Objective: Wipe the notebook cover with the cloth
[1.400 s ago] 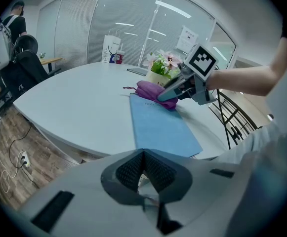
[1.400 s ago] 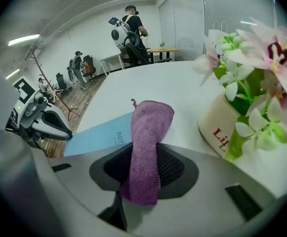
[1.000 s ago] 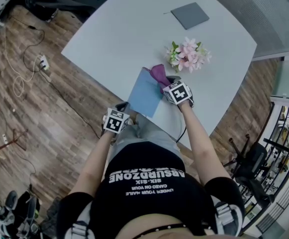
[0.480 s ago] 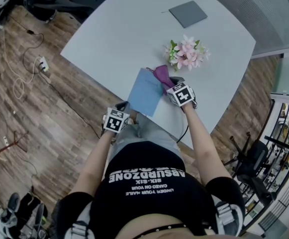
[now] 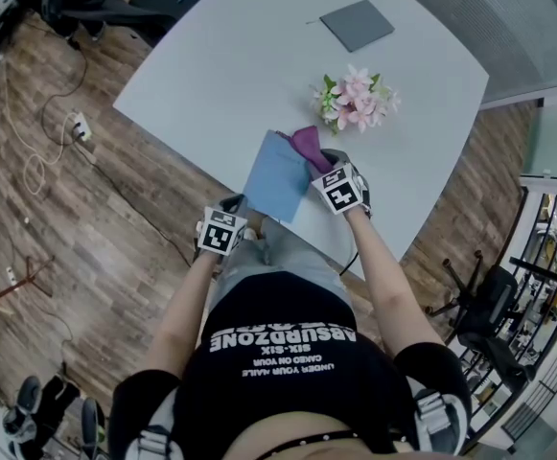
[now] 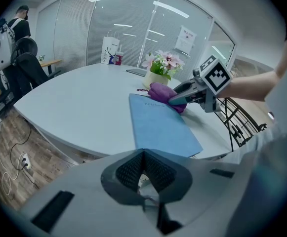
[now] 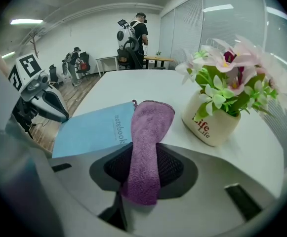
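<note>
An office: a large pale tabletop [image 5: 211, 56] stands on wood-look flooring [image 5: 96, 238], and glazed partition walls [image 6: 128, 28] with what look like blinds close off the far side. Strip lights [image 7: 27, 21] run along the ceiling, black office chairs [image 5: 81, 3] sit at the far left, a power strip [image 5: 80, 123] trails cables across the floor, and people [image 7: 141, 31] stand by desks [image 7: 155, 59] farther off

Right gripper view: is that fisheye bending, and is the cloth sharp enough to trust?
Right gripper view: heavy fisheye, black corners; the cloth in the right claw and print on the notebook read sharp. Head view: even light, no glare on the table; edges bend mildly.
</note>
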Tool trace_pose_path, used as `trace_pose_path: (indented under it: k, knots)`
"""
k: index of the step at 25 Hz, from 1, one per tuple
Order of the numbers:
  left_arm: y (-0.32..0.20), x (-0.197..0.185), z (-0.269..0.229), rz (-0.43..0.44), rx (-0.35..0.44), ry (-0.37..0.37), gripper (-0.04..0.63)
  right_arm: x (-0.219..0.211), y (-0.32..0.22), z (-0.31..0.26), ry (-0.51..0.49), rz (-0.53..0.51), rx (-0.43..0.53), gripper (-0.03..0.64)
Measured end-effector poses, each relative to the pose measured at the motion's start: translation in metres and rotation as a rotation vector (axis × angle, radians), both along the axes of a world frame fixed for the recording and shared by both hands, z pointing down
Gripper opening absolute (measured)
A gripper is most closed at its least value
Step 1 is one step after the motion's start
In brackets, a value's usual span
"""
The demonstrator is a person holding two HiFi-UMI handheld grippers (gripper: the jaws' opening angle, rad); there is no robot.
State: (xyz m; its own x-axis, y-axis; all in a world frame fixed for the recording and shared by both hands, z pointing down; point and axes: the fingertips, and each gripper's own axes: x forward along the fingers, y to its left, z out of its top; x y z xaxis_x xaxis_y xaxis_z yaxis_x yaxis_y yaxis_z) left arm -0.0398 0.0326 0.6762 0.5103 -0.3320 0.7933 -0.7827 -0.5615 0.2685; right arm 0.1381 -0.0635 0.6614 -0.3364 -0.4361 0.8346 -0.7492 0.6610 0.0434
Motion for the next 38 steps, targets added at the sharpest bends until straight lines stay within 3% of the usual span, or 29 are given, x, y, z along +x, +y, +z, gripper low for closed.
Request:
trace_pose_path:
  k: [12, 38]
  knots:
    - [0.001, 0.001, 0.0, -0.01, 0.009, -0.007, 0.015, -0.012, 0.018, -0.001, 0.036, -0.003, 0.052, 0.135]
    - [0.0, 0.001, 0.001, -0.018, 0.021, -0.013, 0.015, -0.047, 0.074, 0.0, -0.01, -0.009, 0.009, 0.135]
